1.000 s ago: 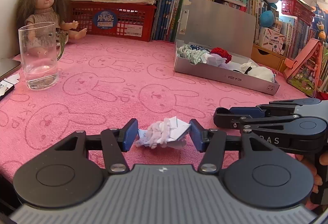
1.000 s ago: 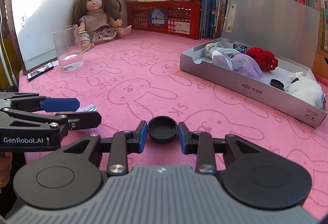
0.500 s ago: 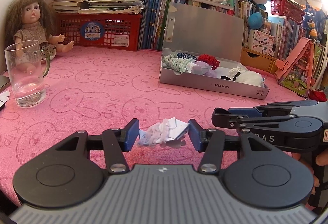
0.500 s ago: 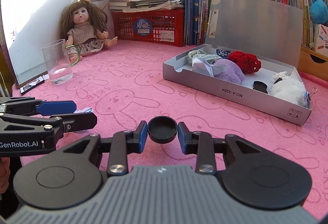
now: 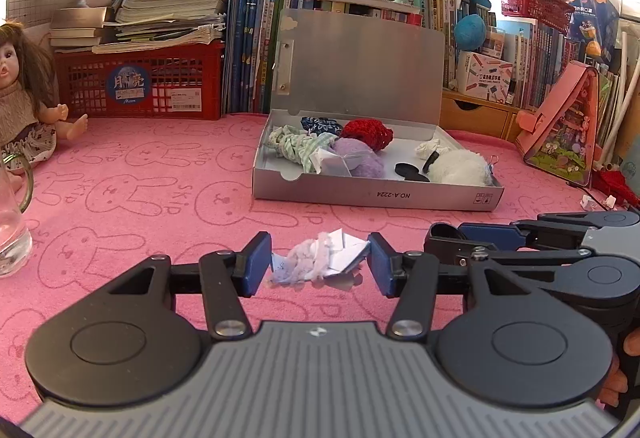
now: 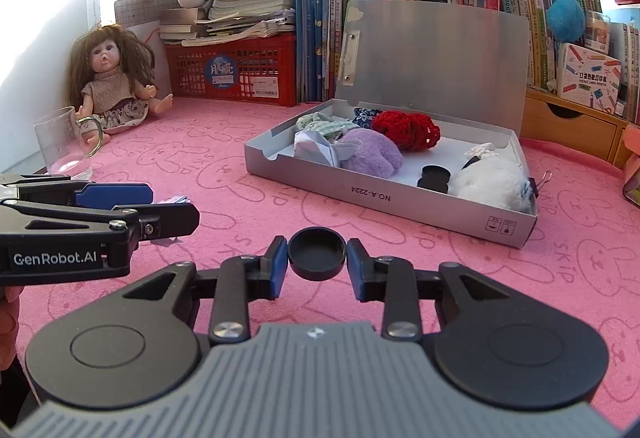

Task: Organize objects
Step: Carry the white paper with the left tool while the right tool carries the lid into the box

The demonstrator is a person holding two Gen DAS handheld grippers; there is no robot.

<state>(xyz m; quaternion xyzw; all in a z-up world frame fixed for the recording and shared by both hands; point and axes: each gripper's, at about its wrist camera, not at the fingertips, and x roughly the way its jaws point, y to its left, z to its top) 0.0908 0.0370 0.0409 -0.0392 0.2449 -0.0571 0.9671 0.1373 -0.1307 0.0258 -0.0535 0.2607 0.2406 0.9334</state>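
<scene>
Both grippers have drifted closer to the grey box (image 6: 404,203), which now looks bigger than a second ago.
Box reads "NO.A-2224". Left gripper (image 5: 319,262) pinches one crumpled white wad (image 5: 320,258); right gripper (image 6: 317,262), beside a "GenRobot.AI" label, clamps one black cap (image 6: 317,253). One more cap sits in the box.

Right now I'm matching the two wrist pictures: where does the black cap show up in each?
Left wrist: black cap barely peeks out, right of centre, in the right claw.
Right wrist: black cap low centre, pinched by that claw.
Shared landmark: grey box.
</scene>
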